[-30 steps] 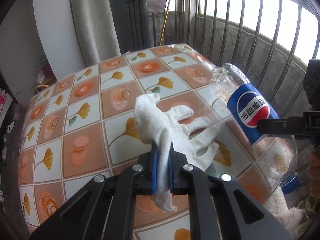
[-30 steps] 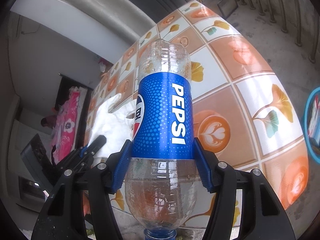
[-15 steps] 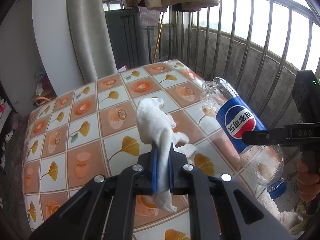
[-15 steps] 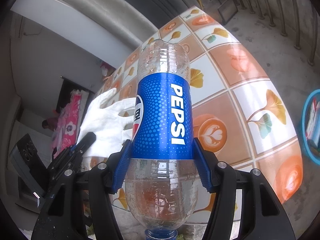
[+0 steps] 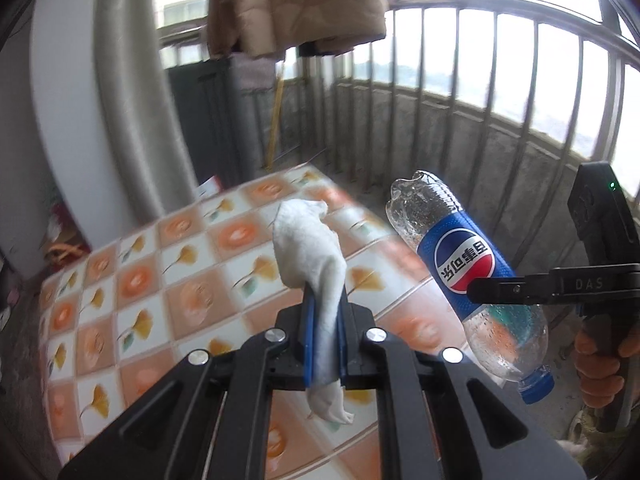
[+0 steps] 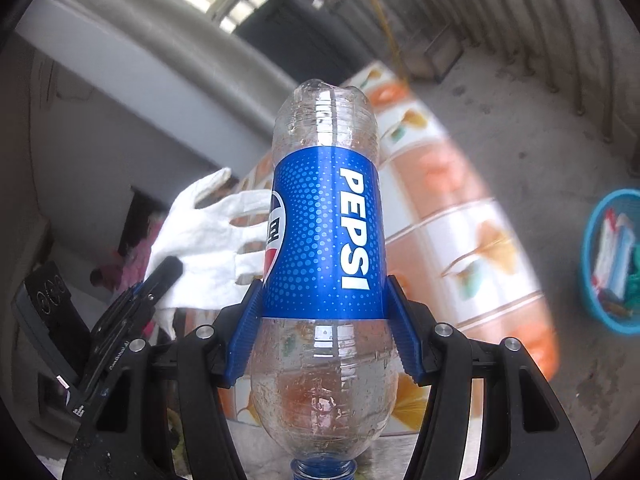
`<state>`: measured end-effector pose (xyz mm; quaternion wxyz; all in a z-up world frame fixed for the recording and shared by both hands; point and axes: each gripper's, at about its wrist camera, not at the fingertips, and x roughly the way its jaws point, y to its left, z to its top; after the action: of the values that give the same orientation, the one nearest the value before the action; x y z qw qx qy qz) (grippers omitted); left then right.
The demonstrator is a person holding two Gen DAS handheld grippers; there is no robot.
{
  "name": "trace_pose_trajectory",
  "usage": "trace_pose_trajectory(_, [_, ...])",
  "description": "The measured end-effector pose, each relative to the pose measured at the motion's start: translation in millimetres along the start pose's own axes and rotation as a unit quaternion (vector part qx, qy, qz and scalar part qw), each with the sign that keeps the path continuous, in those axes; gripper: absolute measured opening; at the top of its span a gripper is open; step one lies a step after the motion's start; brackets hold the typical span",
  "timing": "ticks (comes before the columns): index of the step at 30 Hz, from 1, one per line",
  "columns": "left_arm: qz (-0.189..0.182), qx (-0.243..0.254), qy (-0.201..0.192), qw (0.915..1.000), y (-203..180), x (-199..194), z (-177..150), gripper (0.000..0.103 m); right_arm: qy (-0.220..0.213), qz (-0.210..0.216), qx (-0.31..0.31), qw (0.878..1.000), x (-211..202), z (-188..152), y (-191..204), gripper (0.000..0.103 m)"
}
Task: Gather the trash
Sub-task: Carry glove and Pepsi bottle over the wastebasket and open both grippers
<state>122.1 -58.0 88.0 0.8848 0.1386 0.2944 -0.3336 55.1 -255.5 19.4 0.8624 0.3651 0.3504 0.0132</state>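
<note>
My left gripper is shut on a white cloth glove, which hangs clear above the tiled table. In the right wrist view the same glove shows at the left with its fingers spread, pinched by the left gripper. My right gripper is shut on an empty Pepsi bottle, its blue pads pressing the label, cap toward the camera. The bottle and the right gripper also appear at the right of the left wrist view, held up beside the table.
A blue basket with scraps inside stands on the concrete floor to the right of the table. A metal railing runs behind, with a coat hanging above. A gloved hand holds the right gripper's handle.
Both grippers have risen from the table. The glove, which lay partly on the tabletop, now hangs free. The bottle has been lifted and drawn back with the right gripper.
</note>
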Motion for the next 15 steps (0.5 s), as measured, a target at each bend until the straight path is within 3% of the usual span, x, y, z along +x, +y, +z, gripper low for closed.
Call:
trace_pose_trajectory(4, [-0.049,0.022,-0.018,0.9984,-28.6,3.2,29.6,0.008,-0.059,-0.024,0.028,0.998,-49.0,5.7,-26.3,0.056])
trace_pose_trajectory(8, [-0.121,0.042,-0.015,0.9916,-74.0,18.9,60.7,0.008,-0.117,-0.062,0.076,0.988,-102.1,-0.8,-68.9,0.056])
trace_pose_trajectory(12, [-0.192,0.047,0.022,0.9800,-124.8,52.2,79.8,0.008,-0.157,-0.098,0.146,0.972,-146.5,-20.0,-126.4,0.056])
trace_pose_trajectory(15, [-0.237,0.050,0.066,0.9681,-171.4,89.2,83.6,0.008,-0.164,-0.120,0.194,0.960,-157.9,-33.4,-163.0,0.056])
